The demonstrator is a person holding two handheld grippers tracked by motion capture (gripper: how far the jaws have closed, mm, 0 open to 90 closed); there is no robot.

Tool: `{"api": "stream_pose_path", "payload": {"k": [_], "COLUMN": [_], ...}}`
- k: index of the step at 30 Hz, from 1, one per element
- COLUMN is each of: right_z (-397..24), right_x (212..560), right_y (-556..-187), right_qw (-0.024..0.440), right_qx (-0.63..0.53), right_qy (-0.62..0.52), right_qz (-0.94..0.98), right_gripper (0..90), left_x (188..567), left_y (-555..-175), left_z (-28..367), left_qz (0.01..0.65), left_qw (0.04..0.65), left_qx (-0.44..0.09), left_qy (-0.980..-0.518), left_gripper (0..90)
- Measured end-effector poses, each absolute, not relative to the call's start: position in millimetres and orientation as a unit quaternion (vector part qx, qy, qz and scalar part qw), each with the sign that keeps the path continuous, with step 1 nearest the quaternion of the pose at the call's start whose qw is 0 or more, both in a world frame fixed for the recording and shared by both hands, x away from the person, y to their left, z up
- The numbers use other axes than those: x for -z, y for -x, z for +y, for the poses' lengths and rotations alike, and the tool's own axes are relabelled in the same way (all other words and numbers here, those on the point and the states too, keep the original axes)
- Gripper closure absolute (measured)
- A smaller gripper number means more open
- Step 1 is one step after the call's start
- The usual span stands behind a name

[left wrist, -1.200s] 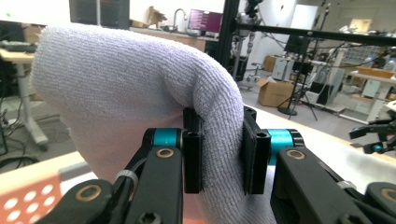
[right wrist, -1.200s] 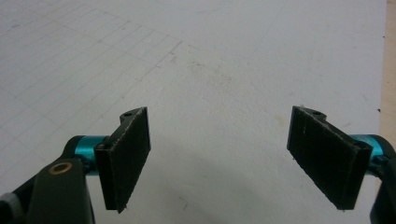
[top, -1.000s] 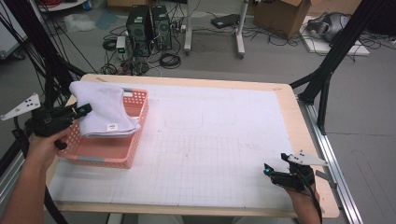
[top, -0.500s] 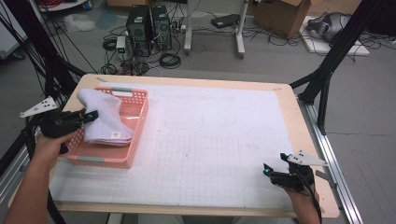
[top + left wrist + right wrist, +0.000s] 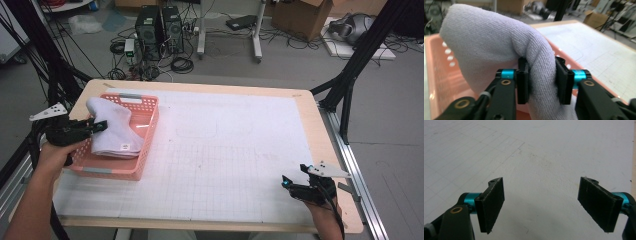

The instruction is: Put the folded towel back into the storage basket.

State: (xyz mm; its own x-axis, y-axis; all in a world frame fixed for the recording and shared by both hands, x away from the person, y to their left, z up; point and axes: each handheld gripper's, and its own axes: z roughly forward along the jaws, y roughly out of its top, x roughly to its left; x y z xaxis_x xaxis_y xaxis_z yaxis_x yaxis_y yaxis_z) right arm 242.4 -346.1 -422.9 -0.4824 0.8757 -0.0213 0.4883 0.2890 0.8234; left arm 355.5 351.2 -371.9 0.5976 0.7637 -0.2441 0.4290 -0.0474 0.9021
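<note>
Lowered into the pink basket (image 5: 141,165) since before, the soft, light towel (image 5: 499,42) (limp terry) sits between the left gripper (image 5: 541,81) pads, whose jaws have just been opening yet press a bunched fold, a sound hold.

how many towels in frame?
1. The towel lies folded in the pink basket at the table's left, a fold of it between the left gripper's jaws. More could be hidden beneath it.
</note>
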Motion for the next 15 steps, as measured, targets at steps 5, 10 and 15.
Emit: {"api": "stream_pose_path", "payload": {"k": [5,10,15], "right_z": [-346.3,-346.1,-346.7], "right_x": [422.5,422.3,422.2], "right_y": [-241.8,-241.9,-241.6], "right_qw": [0.244,0.244,0.245], "right_qx": [-0.396,-0.397,-0.398], "right_qy": [-0.447,-0.445,-0.447], "right_qz": [0.764,0.764,0.763], "right_gripper": [20.3,20.3,20.3], "left_x": [367.7,359.3,349.9], "left_y": [-356.9,-351.3,-340.6], "left_z": [351.6,356.6,359.7], "left_qz": [0.486,0.521,0.533], "left_qw": [0.502,0.486,0.483], "left_qx": [-0.143,-0.182,-0.235], "left_qy": [-0.701,-0.678,-0.654], "left_gripper": [43.8,41.1,38.8]}}
